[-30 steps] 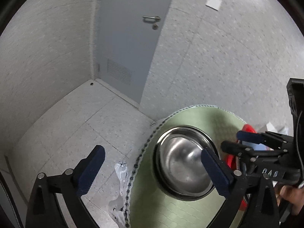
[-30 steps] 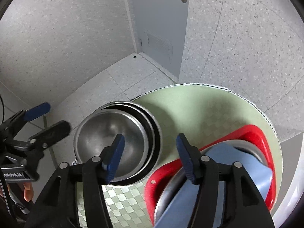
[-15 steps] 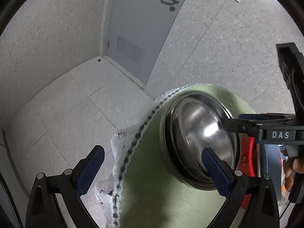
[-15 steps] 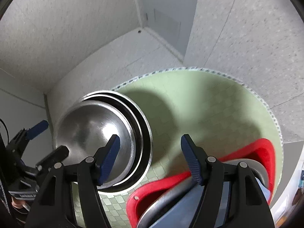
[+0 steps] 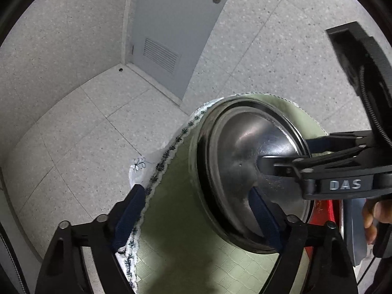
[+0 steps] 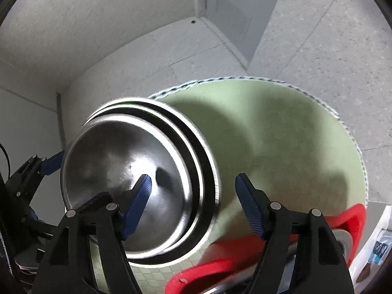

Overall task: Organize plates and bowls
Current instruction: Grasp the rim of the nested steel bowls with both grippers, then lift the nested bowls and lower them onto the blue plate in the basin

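Note:
A nested stack of steel bowls (image 5: pixel 247 171) (image 6: pixel 137 181) sits on a round table with a green cloth (image 5: pixel 176 240) (image 6: pixel 281 147), near its left edge. My left gripper (image 5: pixel 196 218) is open, its jaws astride the stack's near left rim. My right gripper (image 6: pixel 193 203) is open, its left finger inside the top bowl and its right finger outside the stack's right rim. The right gripper also shows in the left wrist view (image 5: pixel 289 156), reaching into the bowl from the right.
A red tray (image 6: pixel 220 267) (image 5: pixel 323 210) holding more steel dishes lies at the table's right front. Tiled floor (image 5: pixel 85 127), speckled walls and a grey door (image 5: pixel 176 24) lie beyond the table. A white lace cloth edge (image 5: pixel 142 171) hangs at the left.
Both grippers have moved down and in toward the bowl stack. The right gripper's left finger now reaches inside the top bowl. Both stay open.

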`<move>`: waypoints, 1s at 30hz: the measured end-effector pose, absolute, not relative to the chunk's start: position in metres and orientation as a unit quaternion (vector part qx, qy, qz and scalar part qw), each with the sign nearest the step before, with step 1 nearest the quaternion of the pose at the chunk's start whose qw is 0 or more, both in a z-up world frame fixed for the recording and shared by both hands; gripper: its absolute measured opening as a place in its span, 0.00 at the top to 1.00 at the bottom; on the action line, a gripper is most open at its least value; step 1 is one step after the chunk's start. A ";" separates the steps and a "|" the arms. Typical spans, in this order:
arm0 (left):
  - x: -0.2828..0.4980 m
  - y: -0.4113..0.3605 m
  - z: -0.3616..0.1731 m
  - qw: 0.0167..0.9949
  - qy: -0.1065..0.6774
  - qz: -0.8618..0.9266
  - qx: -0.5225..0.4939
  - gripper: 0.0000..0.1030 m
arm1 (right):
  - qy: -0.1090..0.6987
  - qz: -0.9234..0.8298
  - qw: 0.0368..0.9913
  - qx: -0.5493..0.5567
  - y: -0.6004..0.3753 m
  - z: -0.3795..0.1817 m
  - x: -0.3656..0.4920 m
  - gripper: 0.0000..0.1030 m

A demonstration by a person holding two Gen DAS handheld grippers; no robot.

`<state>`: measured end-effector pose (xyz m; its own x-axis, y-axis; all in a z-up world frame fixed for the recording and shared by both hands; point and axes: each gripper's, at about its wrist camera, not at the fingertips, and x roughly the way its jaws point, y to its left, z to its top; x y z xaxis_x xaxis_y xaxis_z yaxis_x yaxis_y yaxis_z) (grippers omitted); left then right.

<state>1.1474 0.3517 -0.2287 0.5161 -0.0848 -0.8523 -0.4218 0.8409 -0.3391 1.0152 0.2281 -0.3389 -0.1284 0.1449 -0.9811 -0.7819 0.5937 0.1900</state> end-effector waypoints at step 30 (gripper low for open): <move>1.128 0.336 -0.149 0.880 0.398 0.086 -0.243 0.63 | 0.614 0.429 0.655 -0.097 0.188 -0.252 1.017 0.60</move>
<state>1.1285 0.3356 -0.1488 0.6675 -0.0418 -0.7435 -0.3461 0.8666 -0.3594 1.0165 0.1878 -0.2525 -0.1227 0.4427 -0.8882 -0.6807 0.6137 0.3999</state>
